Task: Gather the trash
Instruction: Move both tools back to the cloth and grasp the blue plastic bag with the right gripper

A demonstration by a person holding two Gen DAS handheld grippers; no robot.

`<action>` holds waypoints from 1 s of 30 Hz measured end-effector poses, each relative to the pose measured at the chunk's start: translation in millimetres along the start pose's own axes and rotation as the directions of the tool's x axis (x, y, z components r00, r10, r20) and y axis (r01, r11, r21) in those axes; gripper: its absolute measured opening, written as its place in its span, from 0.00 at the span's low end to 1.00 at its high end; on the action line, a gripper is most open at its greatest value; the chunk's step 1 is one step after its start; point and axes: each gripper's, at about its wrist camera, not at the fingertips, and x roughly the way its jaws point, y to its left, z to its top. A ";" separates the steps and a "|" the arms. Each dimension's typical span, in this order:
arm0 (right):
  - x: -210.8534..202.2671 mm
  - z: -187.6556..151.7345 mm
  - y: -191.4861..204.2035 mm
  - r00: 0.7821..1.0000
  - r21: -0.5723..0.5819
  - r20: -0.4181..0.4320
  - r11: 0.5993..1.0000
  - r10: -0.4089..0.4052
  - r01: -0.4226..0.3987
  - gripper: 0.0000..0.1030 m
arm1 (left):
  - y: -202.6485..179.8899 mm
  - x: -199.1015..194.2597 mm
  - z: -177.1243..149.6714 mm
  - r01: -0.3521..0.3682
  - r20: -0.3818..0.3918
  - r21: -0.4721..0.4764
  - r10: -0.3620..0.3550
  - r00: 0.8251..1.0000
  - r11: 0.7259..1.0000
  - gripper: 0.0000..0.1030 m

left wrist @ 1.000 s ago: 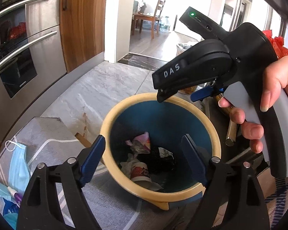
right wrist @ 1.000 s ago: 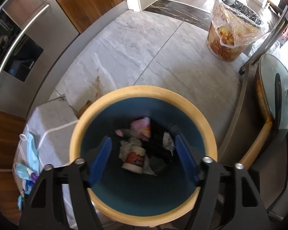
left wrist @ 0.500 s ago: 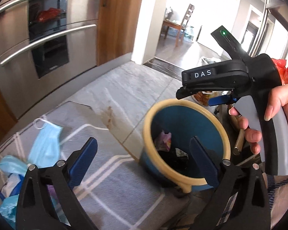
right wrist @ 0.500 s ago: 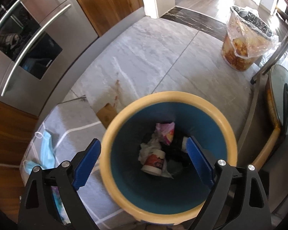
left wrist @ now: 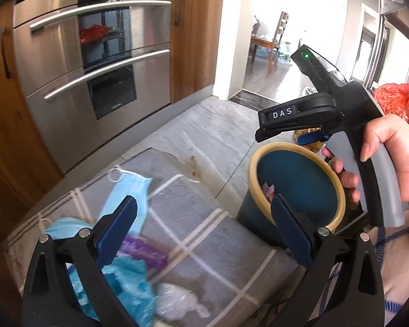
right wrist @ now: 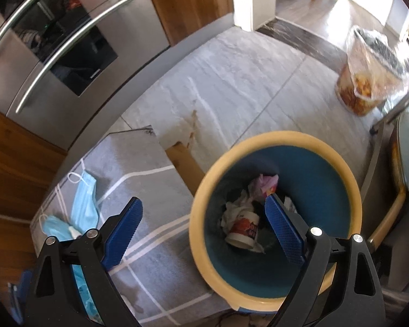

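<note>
Trash in two lots. Already binned: a printed cup [right wrist: 244, 231], white tissue and a pink wrapper at the bottom of the blue bin [right wrist: 204, 190] with the cream rim, standing at the right edge of the grey checked cloth [right wrist: 155, 245]. Not yet collected, toward the left edge of that cloth: a flat blue face mask [left wrist: 128, 190], a second, crumpled mask [left wrist: 65, 229] just beside it, a purple wrapper [left wrist: 144, 253], and nearer the front edge a teal packet [left wrist: 131, 291] and a wad of clear plastic [left wrist: 177, 299]. Too blurred to name more closely.

Left claw [left wrist: 204, 199]: wide, just been opening, nothing between the blue pads, hanging above the cloth between heap and bin. Loose heap low and to the left of it, partly behind its left finger; flat mask just beyond that fingertip.

Right claw [right wrist: 203, 200]: likewise wide, just been opening, empty, held in a hand [left wrist: 390, 158] near the bin, right finger over the bin's mouth, left finger over bare cloth.

Step in hand, by judgement: between pieces, both claws empty, next piece to be fetched. Next move probably a reach down and left to one loose piece, pads either side of it, a firm close on thin stuff lying flat, then a carry to the bin. Risk: pinching the cloth along with the mask.
</note>
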 end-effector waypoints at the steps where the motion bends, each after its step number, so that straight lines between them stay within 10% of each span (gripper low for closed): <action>1: -0.6 -1.4 5.8 1.000 -0.003 0.001 1.000 0.010 -0.010 0.88 | 4.5 -4.4 -0.8 -0.008 0.002 0.000 0.008 1.000 1.000 0.94; 18: -7.8 -32.0 116.7 0.992 -0.261 -0.011 0.957 0.125 -0.123 0.82 | 105.5 -87.3 -32.9 -0.200 -0.038 -0.119 0.197 0.980 0.973 0.94; 30: -14.8 -102.4 216.1 0.955 -0.665 -0.163 0.688 0.247 -0.291 0.81 | 183.9 -93.0 -63.9 -0.416 -0.169 -0.300 0.382 0.909 0.859 0.94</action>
